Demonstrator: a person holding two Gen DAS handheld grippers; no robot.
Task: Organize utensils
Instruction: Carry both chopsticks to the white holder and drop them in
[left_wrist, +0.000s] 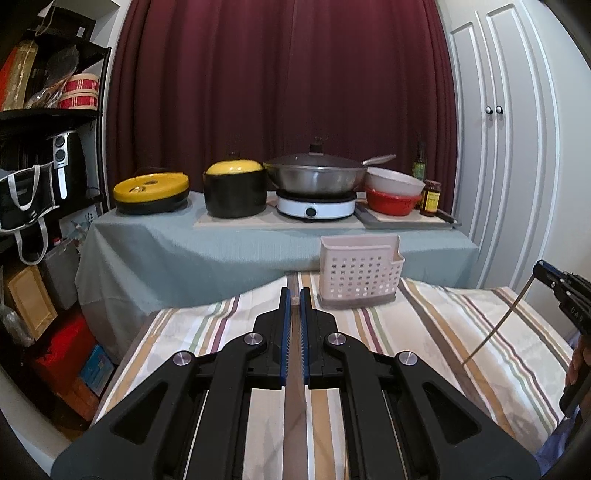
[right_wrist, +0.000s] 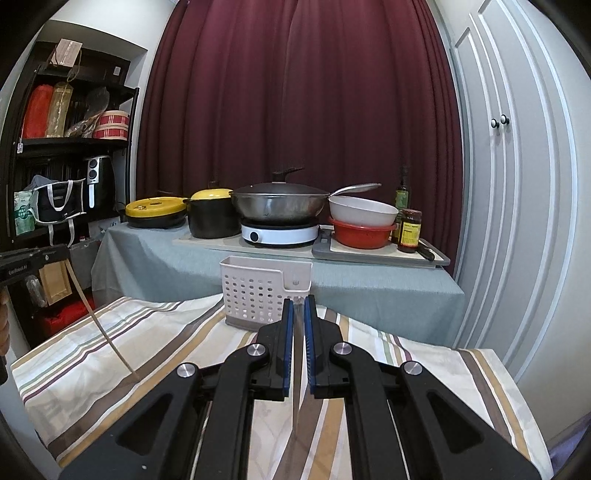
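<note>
My left gripper (left_wrist: 295, 295) is shut on a wooden chopstick (left_wrist: 295, 369) that runs back between its blue pads. The right gripper (right_wrist: 299, 304) is shut on a second thin chopstick (right_wrist: 297, 406). Both hover over a striped tablecloth (left_wrist: 443, 332). A white perforated utensil holder (left_wrist: 360, 273) (right_wrist: 264, 291) stands upright at the cloth's far edge, just ahead of both grippers and slightly right of the left one. In the left wrist view the right gripper (left_wrist: 537, 269) shows at the right edge with its chopstick (left_wrist: 495, 325) slanting down. The right wrist view shows the left gripper (right_wrist: 62, 254) with its chopstick (right_wrist: 107, 332) hanging.
Behind the holder a grey-clothed table (left_wrist: 221, 251) carries yellow-lidded pots (left_wrist: 234, 188), a wok on an induction cooker (left_wrist: 316, 206), stacked bowls (left_wrist: 393, 195) and jars. A black shelf (left_wrist: 44, 147) stands left, white cupboard doors (left_wrist: 498, 147) right.
</note>
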